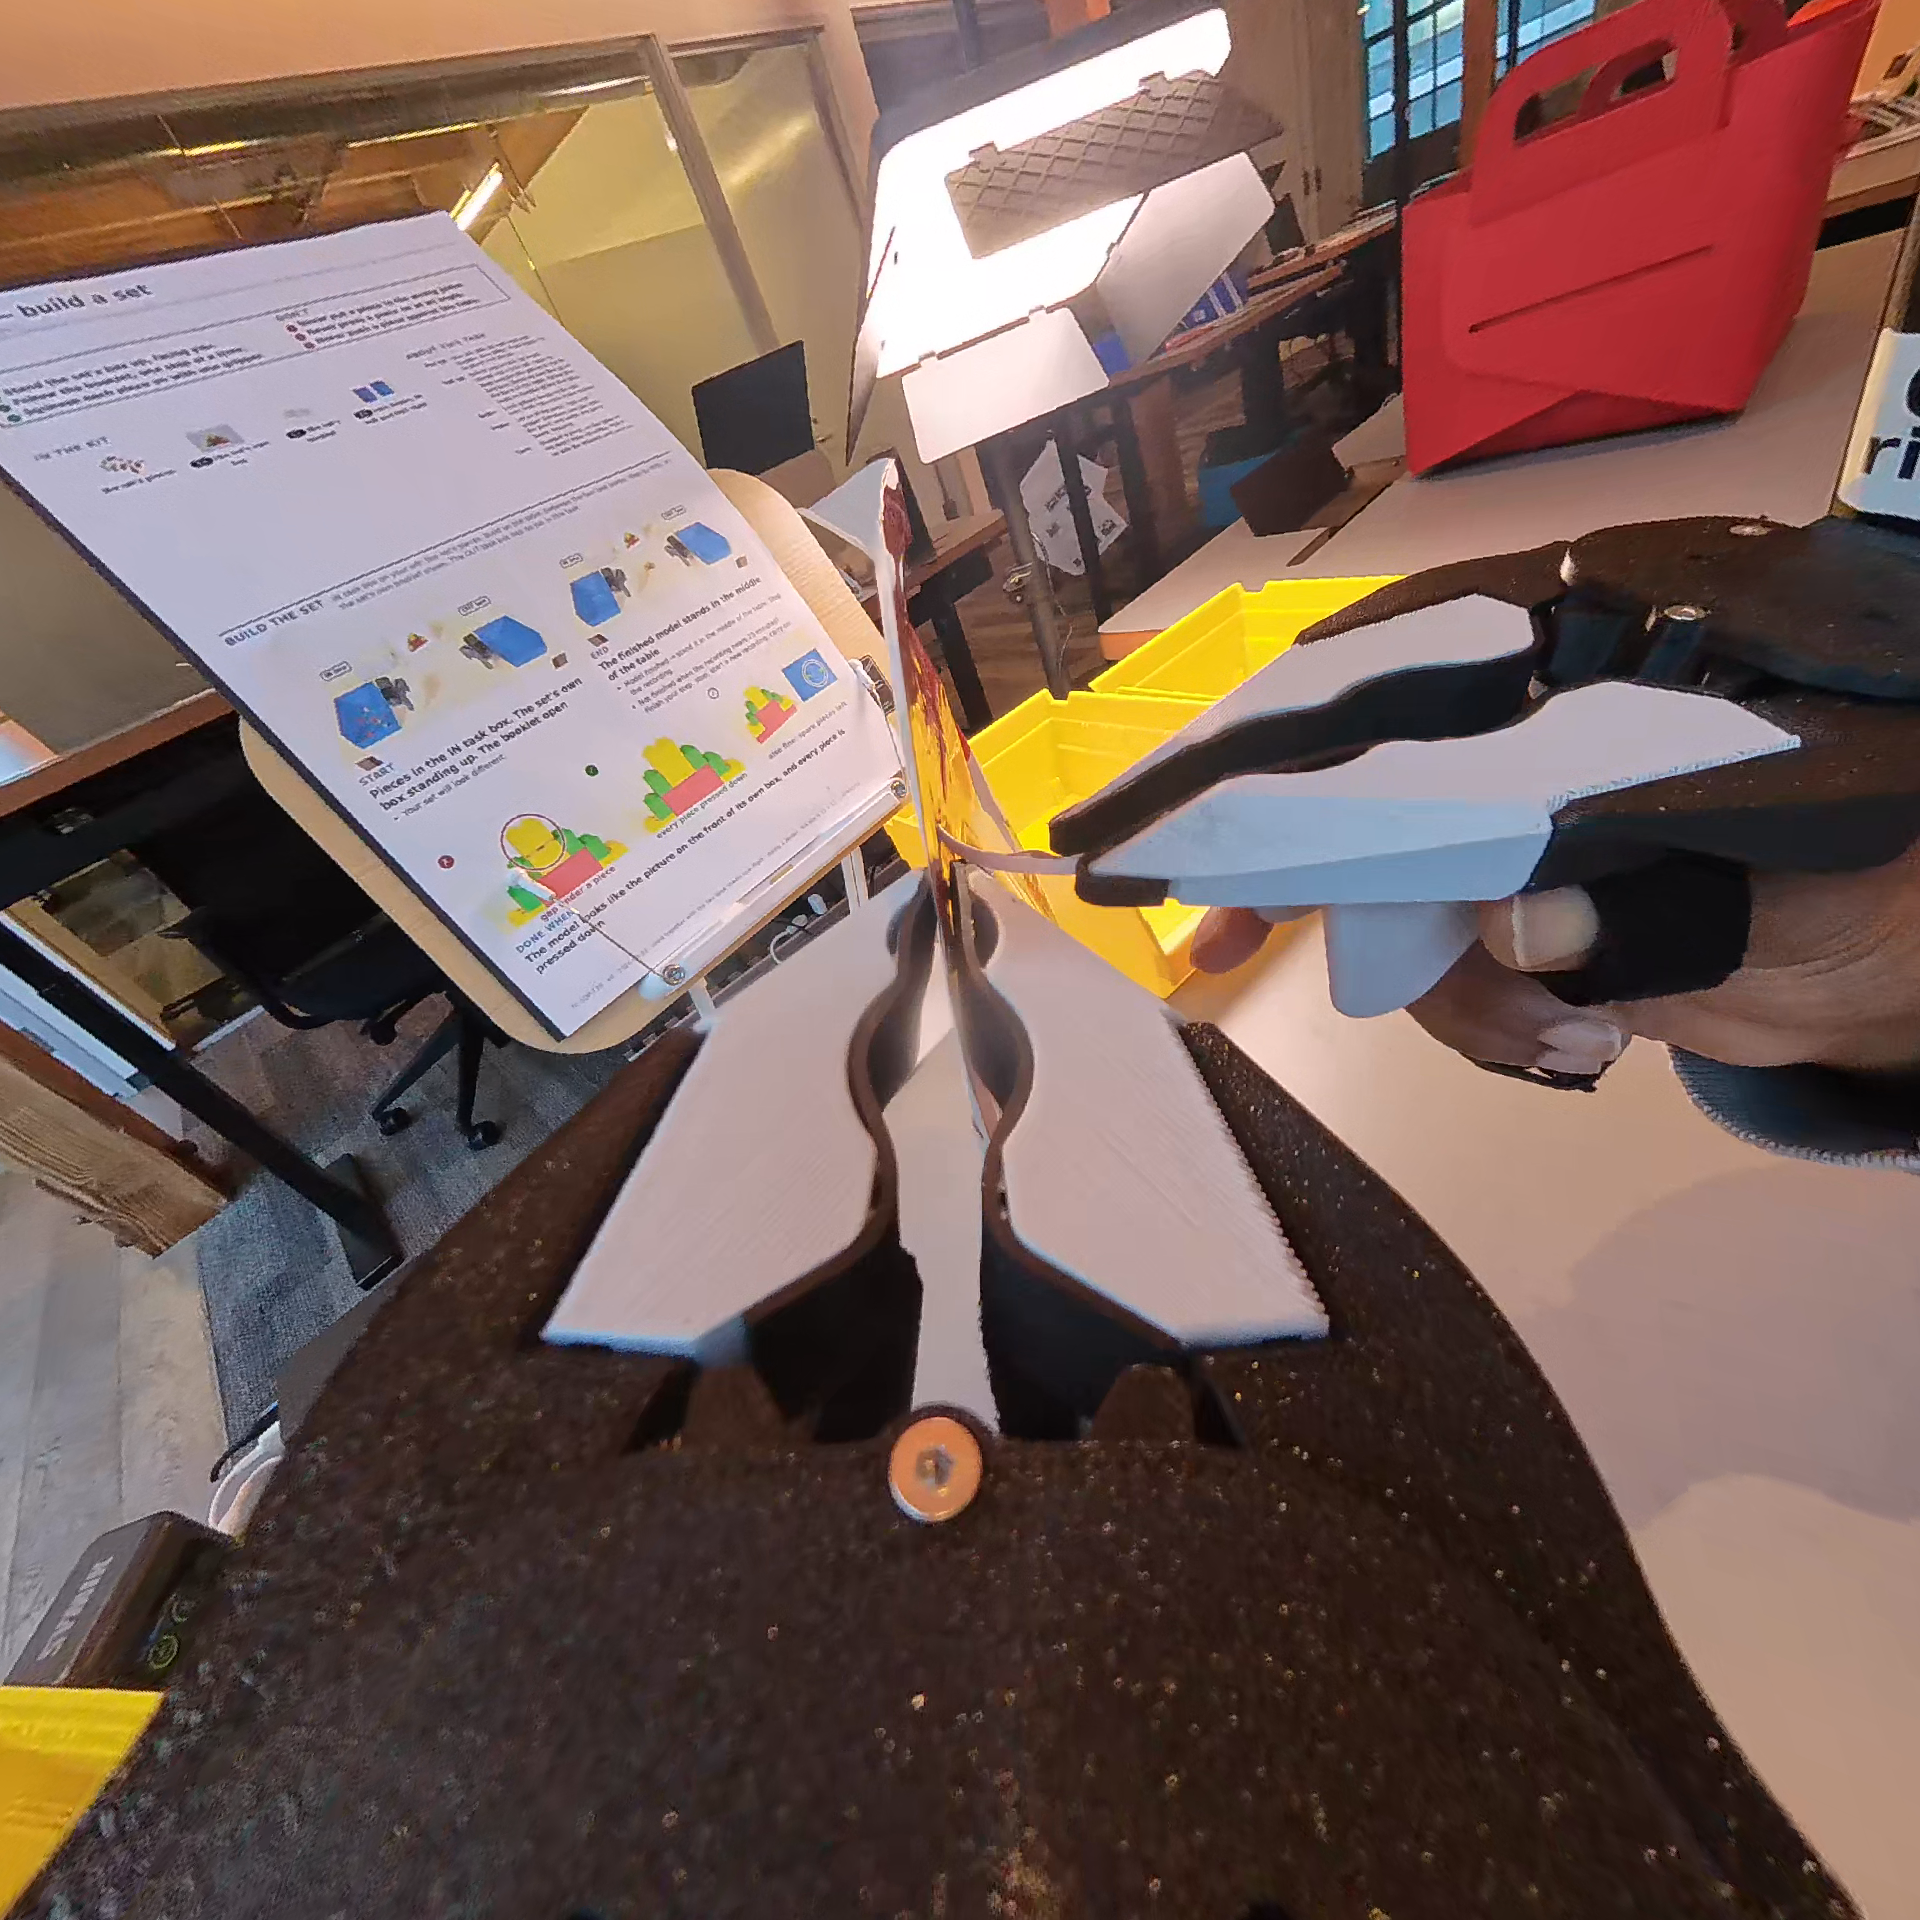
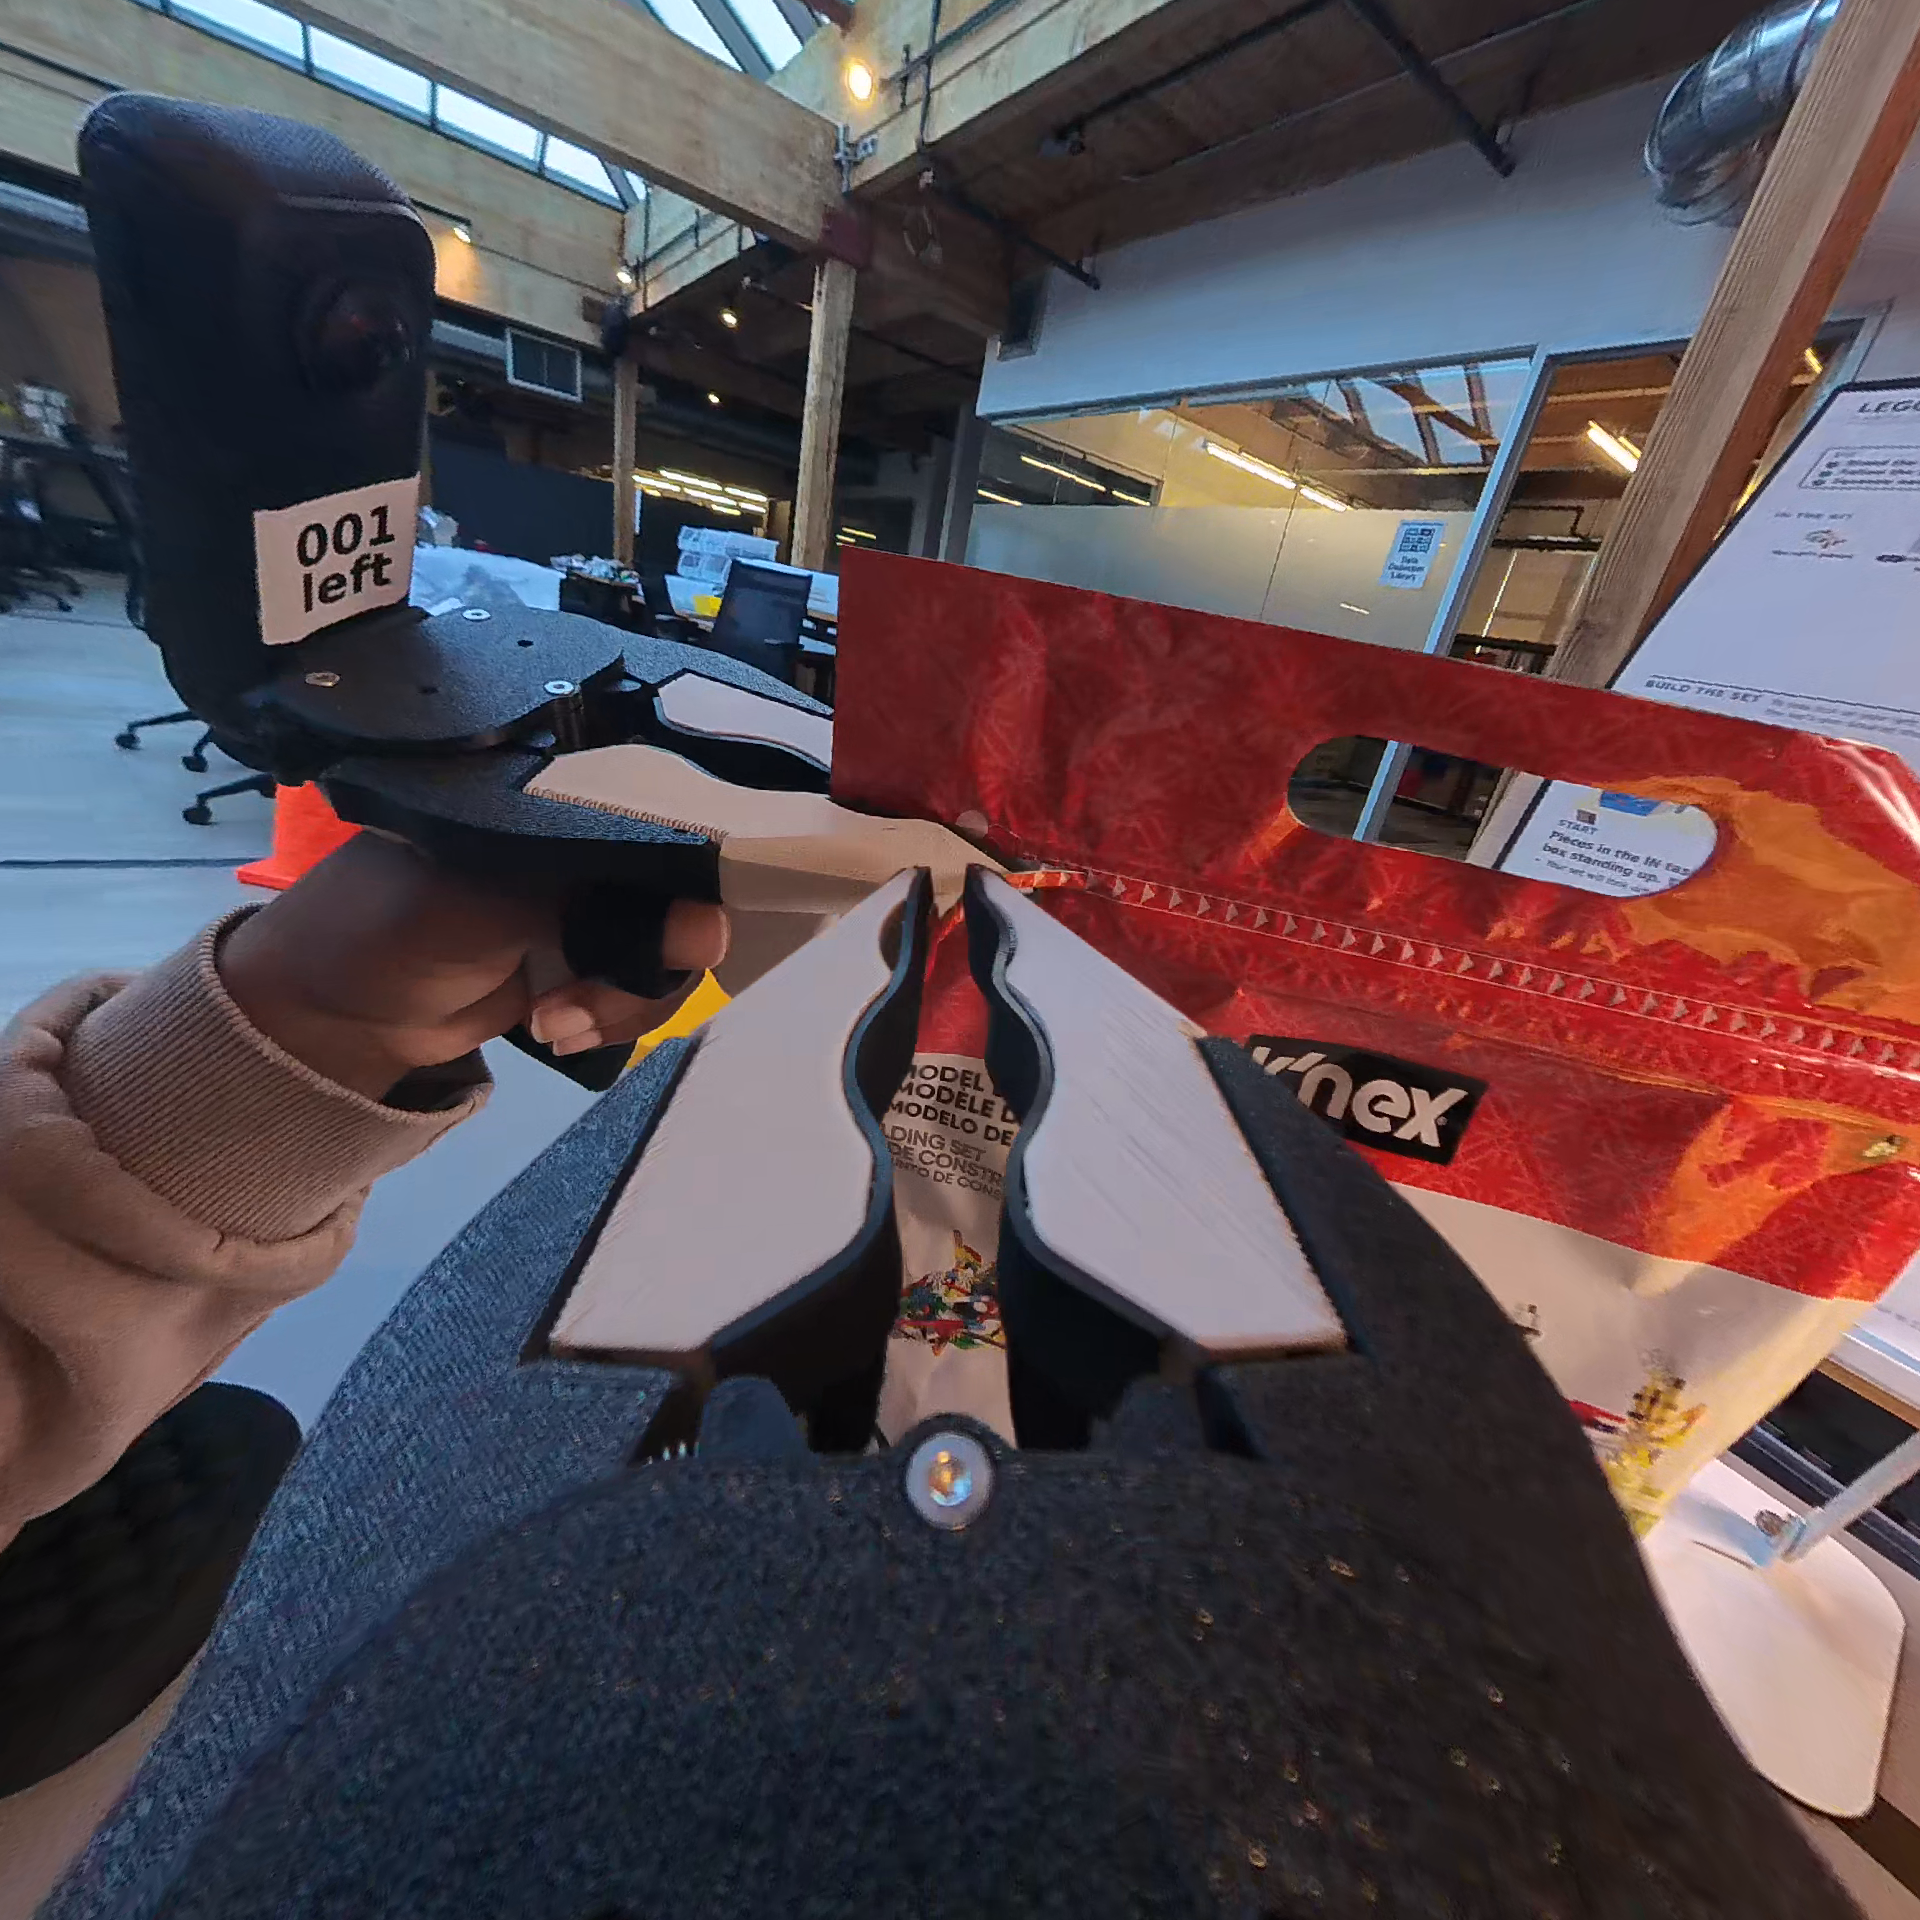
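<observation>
Left gripper (image 1: 951, 904) fingers pinched the bag's (image 2: 1351, 935) edge; right gripper (image 2: 945, 883) fingers pinched its tear strip (image 2: 1049, 880), above yellow bins (image 1: 1101, 727).

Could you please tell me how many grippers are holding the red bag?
2. The left gripper clamps the side edge of the glossy red plastic bag; the right gripper pinches its thin white tear strip at that same edge.
</observation>
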A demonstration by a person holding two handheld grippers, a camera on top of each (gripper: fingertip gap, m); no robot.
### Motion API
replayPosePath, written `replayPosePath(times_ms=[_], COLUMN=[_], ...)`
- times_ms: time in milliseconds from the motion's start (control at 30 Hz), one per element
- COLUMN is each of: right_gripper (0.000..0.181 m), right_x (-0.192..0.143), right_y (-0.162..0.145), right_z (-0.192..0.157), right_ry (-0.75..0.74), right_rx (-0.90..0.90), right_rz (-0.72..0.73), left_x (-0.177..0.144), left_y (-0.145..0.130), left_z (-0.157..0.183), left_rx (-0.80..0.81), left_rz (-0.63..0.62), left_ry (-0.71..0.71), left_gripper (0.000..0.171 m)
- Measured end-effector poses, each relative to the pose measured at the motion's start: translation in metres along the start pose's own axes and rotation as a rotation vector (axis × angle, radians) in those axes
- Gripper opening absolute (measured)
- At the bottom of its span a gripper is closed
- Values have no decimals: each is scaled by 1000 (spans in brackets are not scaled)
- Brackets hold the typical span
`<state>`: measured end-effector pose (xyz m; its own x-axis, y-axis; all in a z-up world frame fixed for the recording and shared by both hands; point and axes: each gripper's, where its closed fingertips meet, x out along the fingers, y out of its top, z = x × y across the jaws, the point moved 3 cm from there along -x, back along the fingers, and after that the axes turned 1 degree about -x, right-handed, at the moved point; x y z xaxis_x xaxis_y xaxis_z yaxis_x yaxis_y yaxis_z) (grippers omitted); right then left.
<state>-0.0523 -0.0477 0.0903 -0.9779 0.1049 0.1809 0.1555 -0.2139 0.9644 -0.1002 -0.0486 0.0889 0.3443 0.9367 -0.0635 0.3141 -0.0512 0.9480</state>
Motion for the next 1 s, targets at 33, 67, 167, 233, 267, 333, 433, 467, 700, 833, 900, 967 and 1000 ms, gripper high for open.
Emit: replayPosePath(times_ms=[33,67,167,233,267,333,433,467,700,833,900,967,1000], right_gripper=[3,0,0,0,1,8,12,12,18,14,13,10,10], right_x=[-1,-1,-3,-4,-4,-4,-4,-4,-3,-4,-4,-4,-4], right_y=[0,-1,-4,-6,-7,-8,-9,-9,-12,-11,-9,-9,-9], right_z=[1,2,5,5,5,5,5,6,4,5,5,5,5], right_ry=[-5,-8,-5,1,5,7,3,2,-17,-44,-51,-54,-57], right_rx=[6,12,30,39,43,44,43,44,54,69,73,72,72], right_rz=[1,-4,-11,-17,-22,-26,-29,-29,-34,-8,6,8,9], left_x=[0,0,0,-1,0,0,0,0,1,1,1,1,1], left_y=[0,0,0,0,0,0,1,1,0,1,1,1,1], left_z=[1,1,1,1,2,2,4,4,3,4,4,4,4], left_rx=[3,5,3,-2,-4,-3,-2,-3,-11,-11,-10,-11,-12], left_rz=[-1,-1,-3,-2,-1,0,1,1,3,3,2,2,2], left_ry=[0,0,-3,-8,-11,-13,-15,-15,-11,-13,-13,-13,-14], left_gripper=[0,0,0,0,0,0,0,0,0,0,0,0,0])
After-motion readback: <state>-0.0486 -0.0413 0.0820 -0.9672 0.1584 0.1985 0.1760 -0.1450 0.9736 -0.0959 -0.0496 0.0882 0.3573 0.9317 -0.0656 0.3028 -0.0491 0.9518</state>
